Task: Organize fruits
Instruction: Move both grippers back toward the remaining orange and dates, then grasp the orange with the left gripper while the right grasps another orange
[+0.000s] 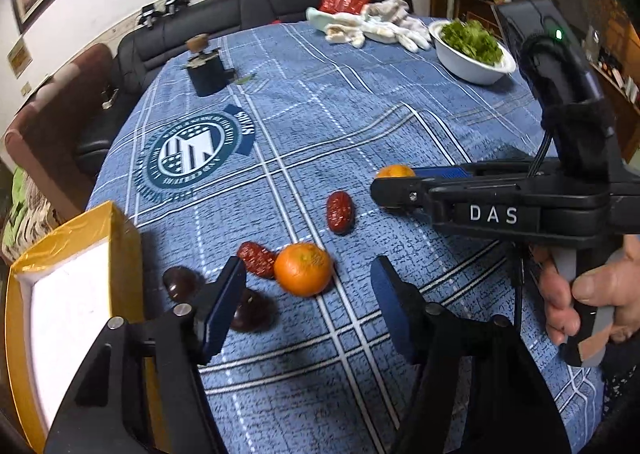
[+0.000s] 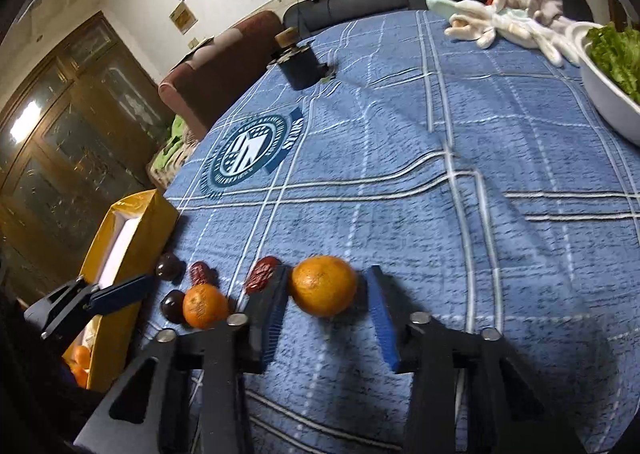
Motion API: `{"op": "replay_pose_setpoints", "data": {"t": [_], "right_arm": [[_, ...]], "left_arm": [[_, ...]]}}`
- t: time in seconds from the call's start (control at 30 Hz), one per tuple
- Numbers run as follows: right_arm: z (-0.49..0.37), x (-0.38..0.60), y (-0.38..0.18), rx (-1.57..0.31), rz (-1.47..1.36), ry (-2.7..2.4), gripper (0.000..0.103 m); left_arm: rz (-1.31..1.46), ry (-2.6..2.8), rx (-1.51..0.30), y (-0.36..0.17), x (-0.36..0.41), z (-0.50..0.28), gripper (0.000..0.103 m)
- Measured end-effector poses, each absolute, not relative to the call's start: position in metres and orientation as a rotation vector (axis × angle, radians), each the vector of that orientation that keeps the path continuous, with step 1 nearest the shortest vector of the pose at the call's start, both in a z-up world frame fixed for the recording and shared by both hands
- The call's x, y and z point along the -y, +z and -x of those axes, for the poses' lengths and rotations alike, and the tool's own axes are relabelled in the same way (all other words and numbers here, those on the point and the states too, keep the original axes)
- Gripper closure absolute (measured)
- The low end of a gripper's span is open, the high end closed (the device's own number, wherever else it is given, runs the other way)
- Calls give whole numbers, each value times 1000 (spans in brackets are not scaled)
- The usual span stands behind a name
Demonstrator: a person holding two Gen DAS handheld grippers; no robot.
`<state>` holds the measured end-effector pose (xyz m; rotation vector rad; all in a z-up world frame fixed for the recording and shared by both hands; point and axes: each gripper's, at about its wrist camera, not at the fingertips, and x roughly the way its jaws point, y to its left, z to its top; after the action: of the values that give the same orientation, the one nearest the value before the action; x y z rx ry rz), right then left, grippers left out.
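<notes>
On the blue checked tablecloth (image 1: 320, 126) lie two oranges, two red dates and two dark chestnuts. My left gripper (image 1: 308, 306) is open, with one orange (image 1: 304, 269) just ahead between its fingers, a date (image 1: 256, 258) and chestnuts (image 1: 179, 283) at its left finger. My right gripper (image 2: 328, 314) is open around the other orange (image 2: 324, 286), fingers on both sides, not touching it. In the left wrist view the right gripper (image 1: 394, 184) half hides that orange (image 1: 394, 171). The second date (image 1: 339, 211) lies between. The yellow box (image 1: 60, 286) stands at the left.
A white bowl of green leaves (image 1: 472, 50) and white gloves (image 1: 380, 26) lie at the table's far right. A small black box (image 1: 208, 70) stands at the far left. The yellow box (image 2: 120, 254) holds oranges (image 2: 80, 364). A dark sofa runs behind the table.
</notes>
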<state>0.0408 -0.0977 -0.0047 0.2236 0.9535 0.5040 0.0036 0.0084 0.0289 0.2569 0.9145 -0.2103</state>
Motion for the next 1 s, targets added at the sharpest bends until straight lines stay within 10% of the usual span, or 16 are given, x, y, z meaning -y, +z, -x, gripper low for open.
{"op": "replay_pose_setpoints", "data": {"t": [0.43, 1.0], "right_arm": [[-41, 105, -3, -980, -270, 507, 69], [-27, 115, 14, -902, -334, 541, 69]], "left_arm": [[-328, -171, -931, 10, 1, -19, 70], [-174, -200, -826, 48, -1, 24, 72]]}}
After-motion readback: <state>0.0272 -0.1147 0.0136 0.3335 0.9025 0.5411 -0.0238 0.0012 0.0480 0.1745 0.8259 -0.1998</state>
